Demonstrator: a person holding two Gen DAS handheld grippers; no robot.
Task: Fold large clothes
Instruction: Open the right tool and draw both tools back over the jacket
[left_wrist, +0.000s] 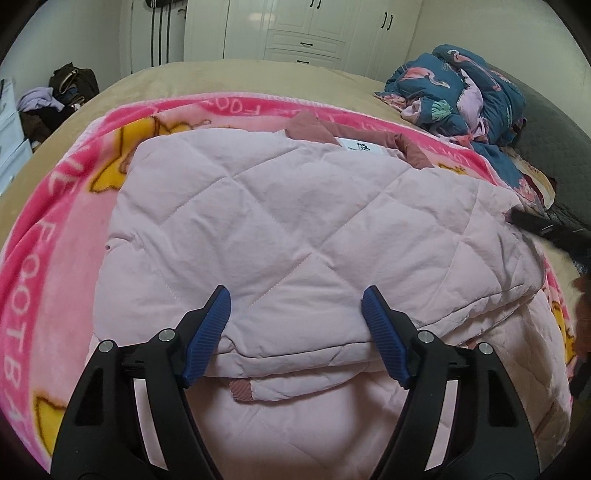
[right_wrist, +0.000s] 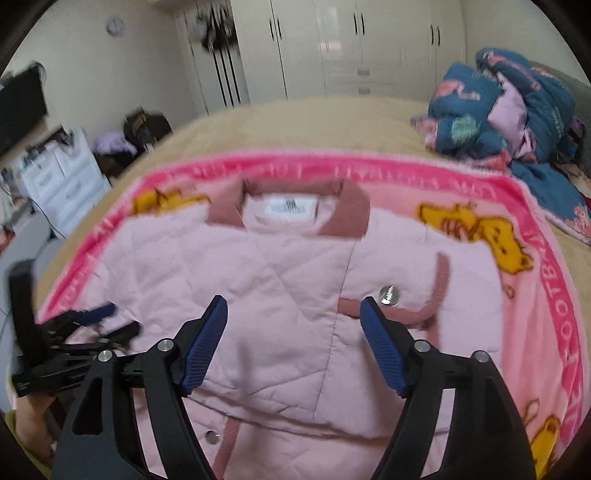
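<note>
White wardrobes (left_wrist: 321, 33) line the far wall, and in front of them a bed (left_wrist: 229, 79) with a tan cover fills the room. On it you have one pink blanket (left_wrist: 55, 229) with yellow cartoon figures, and on the blanket one pale pink quilted jacket (left_wrist: 280, 221), partly folded, its darker pink collar (right_wrist: 288, 206) at the far end and a white label just inside it. Two metal snaps show in the right wrist view, one near your right tongs and one at the jacket's near hem.

One heap of blue flamingo-print bedding (left_wrist: 472, 92) sits at the bed's far right, well apart from the jacket. Off the far left corner of the bed, dark bags and clothes (left_wrist: 62, 99) are piled beside a white drawer unit (right_wrist: 62, 177). Nothing lies on top of the jacket.

Your left tongs (left_wrist: 297, 299) stand open over the near folded edge of the jacket; the fabric lies beneath and between the blue pads, but they do not press on it. Your right tongs (right_wrist: 293, 308) are open too, above the jacket's front, gripping nothing; that view is blurred. From the right wrist you can see the left tongs low at the jacket's left edge.
</note>
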